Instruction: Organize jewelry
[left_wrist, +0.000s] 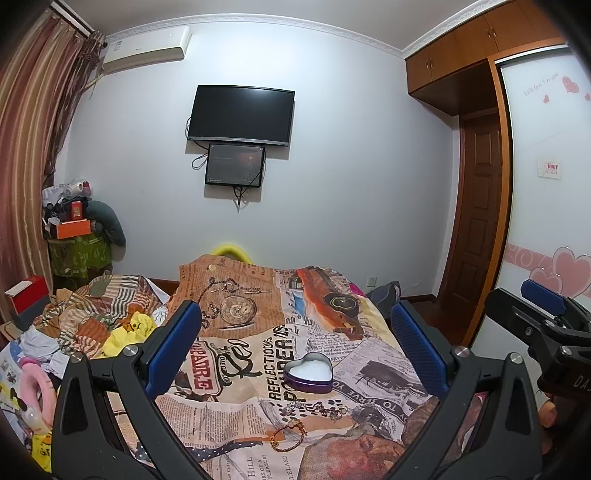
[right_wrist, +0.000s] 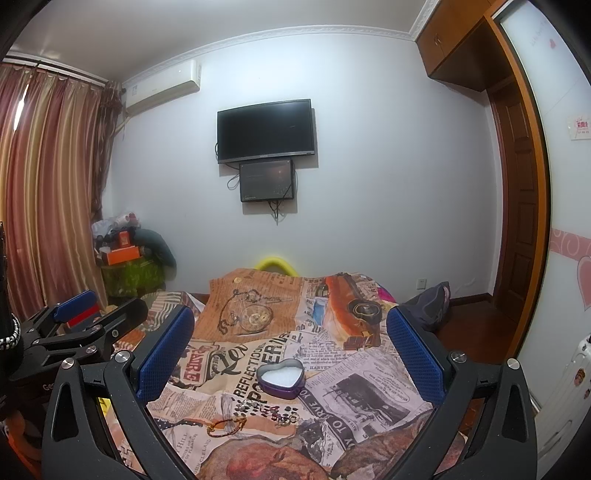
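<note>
Both grippers are hovering above the bed with fingers spread wide and nothing between them: the left gripper (left_wrist: 295, 350) is framing the work area from its own camera, and the right gripper (right_wrist: 290, 352) is doing the same, each showing at the edge of the other's view. Neither is touching anything, which suggests the sorting has not yet begun. Just ahead of them, the heart-shaped tin (left_wrist: 309, 373) is sitting open and upright on the newspaper-print cloth (left_wrist: 236, 402), its pale lining facing up, likely waiting to receive the pieces. Nearer the cameras than the tin, the jewelry is lying loose on the cloth: a gold bracelet (left_wrist: 289, 435) with a red cord, and beside it a small cluster of rings and beaded pieces (left_wrist: 317, 408), too small to tell apart. They are lying close together but outside the tin, probably laid out for easy picking.
</note>
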